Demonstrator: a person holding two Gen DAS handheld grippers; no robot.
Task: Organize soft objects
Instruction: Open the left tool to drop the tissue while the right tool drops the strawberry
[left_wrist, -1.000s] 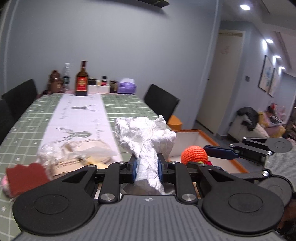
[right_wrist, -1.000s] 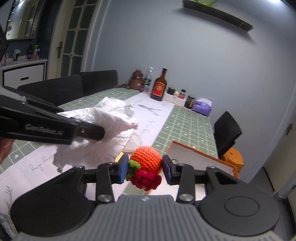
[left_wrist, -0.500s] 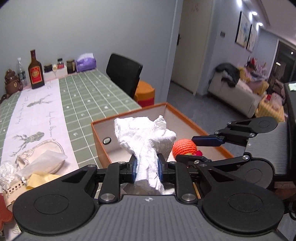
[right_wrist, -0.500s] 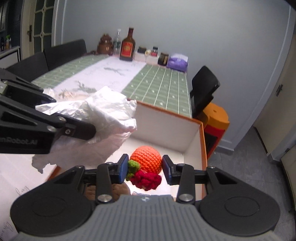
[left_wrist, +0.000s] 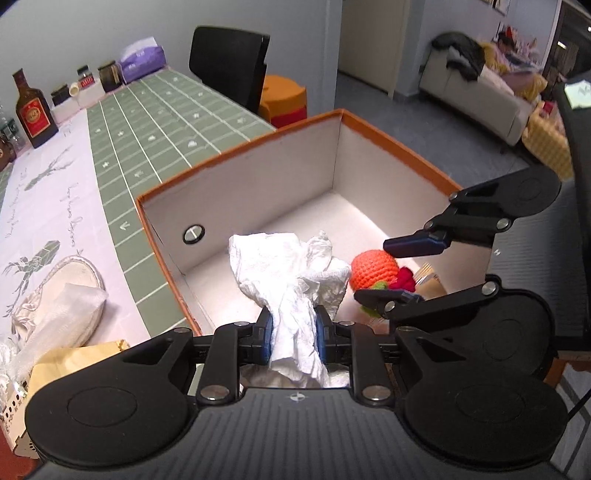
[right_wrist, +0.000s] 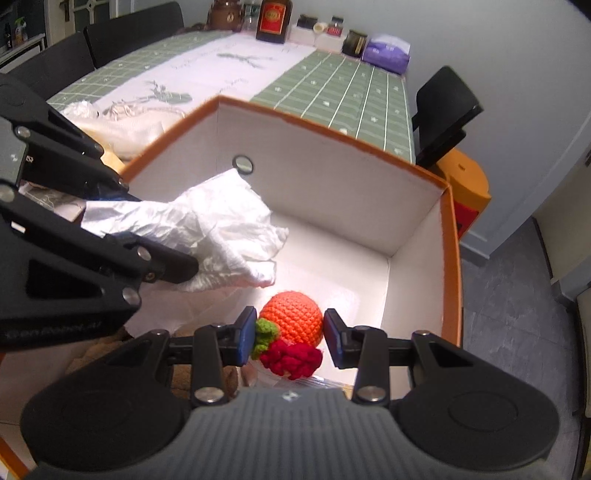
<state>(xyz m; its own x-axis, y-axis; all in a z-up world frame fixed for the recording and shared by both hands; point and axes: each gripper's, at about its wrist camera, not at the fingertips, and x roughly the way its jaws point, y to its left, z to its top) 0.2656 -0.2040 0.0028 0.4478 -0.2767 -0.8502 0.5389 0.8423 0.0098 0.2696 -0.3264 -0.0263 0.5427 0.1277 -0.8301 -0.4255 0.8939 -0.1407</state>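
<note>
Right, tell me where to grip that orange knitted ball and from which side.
Take the orange knitted ball across its round middle, one pad on each flank, coming down from above as the right claw does now. The body is widest and even there; the green leaf and red knitted tuft at its near end look floppy and would likely slip.

Left gripper (left_wrist: 293, 334): matte black linkage arms, two round black discs, silver screw heads, blue pads on the fingers (left_wrist: 266, 334).
Right gripper (right_wrist: 290, 334): same black build, blue pads, silver pivots.
Housing: grey ribbed body, small crosshair mark at its centre.
Marking: raised lettering on the left gripper's side, possibly a brand name; too blurred to read.
</note>
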